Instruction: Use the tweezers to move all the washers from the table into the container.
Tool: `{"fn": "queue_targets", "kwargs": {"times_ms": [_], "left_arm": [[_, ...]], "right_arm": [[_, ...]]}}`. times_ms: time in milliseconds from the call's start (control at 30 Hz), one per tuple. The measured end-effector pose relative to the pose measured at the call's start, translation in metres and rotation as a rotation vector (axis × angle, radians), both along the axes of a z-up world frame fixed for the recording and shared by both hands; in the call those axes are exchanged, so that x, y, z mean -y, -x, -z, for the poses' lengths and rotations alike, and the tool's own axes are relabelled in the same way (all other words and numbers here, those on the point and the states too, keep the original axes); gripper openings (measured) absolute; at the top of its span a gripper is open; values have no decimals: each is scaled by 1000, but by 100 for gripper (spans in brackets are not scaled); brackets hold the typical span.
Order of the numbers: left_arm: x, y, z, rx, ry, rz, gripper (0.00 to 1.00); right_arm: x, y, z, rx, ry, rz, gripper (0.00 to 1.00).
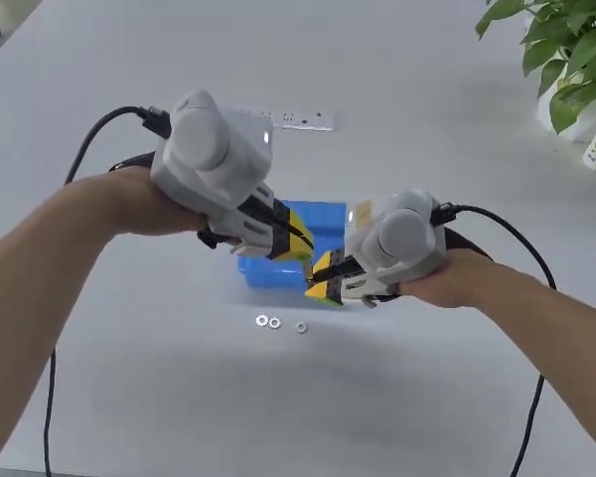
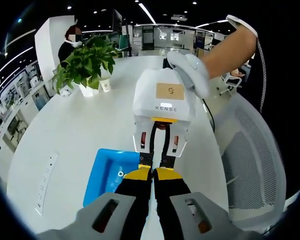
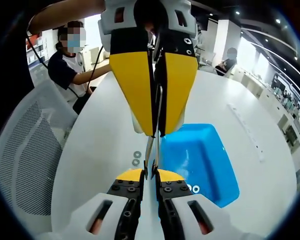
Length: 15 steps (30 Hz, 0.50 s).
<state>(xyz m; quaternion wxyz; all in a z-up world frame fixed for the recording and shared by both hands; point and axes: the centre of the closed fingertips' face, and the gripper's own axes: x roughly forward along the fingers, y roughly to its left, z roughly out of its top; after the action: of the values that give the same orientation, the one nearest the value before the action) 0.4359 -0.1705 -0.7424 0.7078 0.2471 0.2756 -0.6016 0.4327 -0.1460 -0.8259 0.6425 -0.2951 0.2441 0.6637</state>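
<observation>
A: Why are the tweezers (image 3: pixel 154 145) held by two claws at once?
B: A hand-over or a re-grip is judged to be under way. The left gripper (image 2: pixel 153 174) is clamped on one end. The right gripper (image 3: pixel 150 175) is drawn together on the other end, so the tool is steadied before it is aimed.
A: And the pose?
B: The grippers are pointed nose to nose, tips touching, above the near edge of the blue container (image 1: pixel 326 217). Each handle is wrapped by a hand, and the forearms are brought in from either side.
A: Where are the washers (image 1: pixel 274 322)?
B: Three are seen on the table (image 1: pixel 159 397), just in front of the container. Two more can be seen inside it in the right gripper view.
</observation>
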Motion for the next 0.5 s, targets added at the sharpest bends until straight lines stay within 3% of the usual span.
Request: {"fn": "queue_targets", "kwargs": {"times_ms": [500], "left_arm": [[-3,14,16,-27,-9,-4,5]], "right_arm": [[-5,15,15,-21,-5,-2,11]]}}
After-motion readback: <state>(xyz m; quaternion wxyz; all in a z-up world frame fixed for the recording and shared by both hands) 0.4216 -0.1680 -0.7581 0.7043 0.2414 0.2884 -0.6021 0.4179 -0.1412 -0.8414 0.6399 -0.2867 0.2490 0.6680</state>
